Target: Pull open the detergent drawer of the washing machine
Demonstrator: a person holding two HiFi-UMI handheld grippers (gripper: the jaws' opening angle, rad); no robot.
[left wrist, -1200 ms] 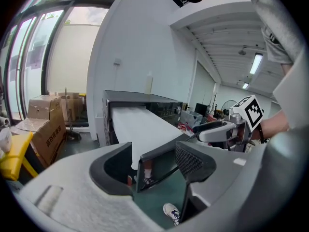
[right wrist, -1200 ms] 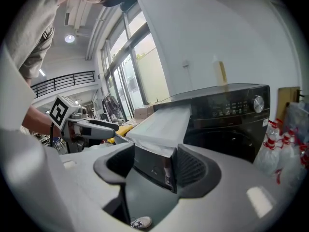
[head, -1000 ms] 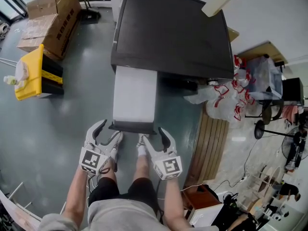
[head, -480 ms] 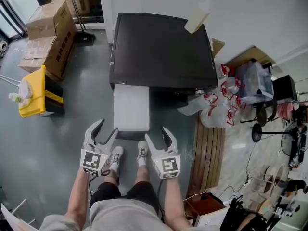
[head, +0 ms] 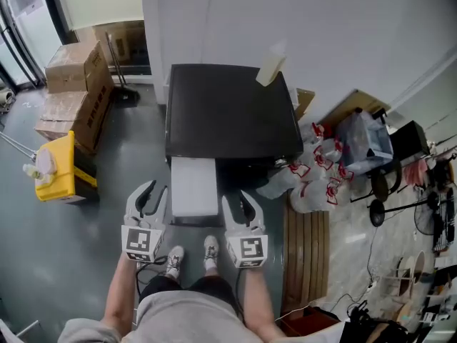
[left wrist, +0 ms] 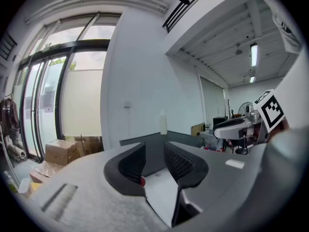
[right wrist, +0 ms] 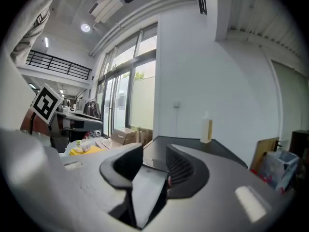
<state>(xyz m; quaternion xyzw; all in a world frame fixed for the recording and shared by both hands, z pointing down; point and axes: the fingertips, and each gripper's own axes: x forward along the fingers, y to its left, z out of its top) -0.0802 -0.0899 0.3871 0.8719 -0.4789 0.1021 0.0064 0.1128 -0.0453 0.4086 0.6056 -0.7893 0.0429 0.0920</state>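
**Left gripper (head: 157,191) off the detergent drawer (head: 194,186); right gripper (head: 237,200) likewise**

1. Left gripper. In the head view it sits lower left of centre, just beside the front left corner of the drawer and not touching it. A second ago its jaws stood wide, level with the drawer's dark front edge. Now the jaws are closing to a narrow gap. The left gripper view shows nothing between the pads, only the far wall and the machine top beyond them.

2. Detergent drawer. This white panel projects from the front of the washing machine (head: 228,113) toward the person, at centre frame. It appears just as far out as in the earlier views. Judgement: the pull is complete, and the drawer stands open unsupported.

3. Right gripper. It sits just right of the drawer's front right corner, also clear of it. Its jaws are closing from the wide setting of a second ago, and the right gripper view shows an empty gap between them. Both grippers have risen together, and both views now look across the black machine top rather than at the drawer.

4. Consequence. With both grippers released and lifted, no pulling step appears to remain. A bottle (head: 270,66) stands at the machine's rear right, well apart from both grippers.
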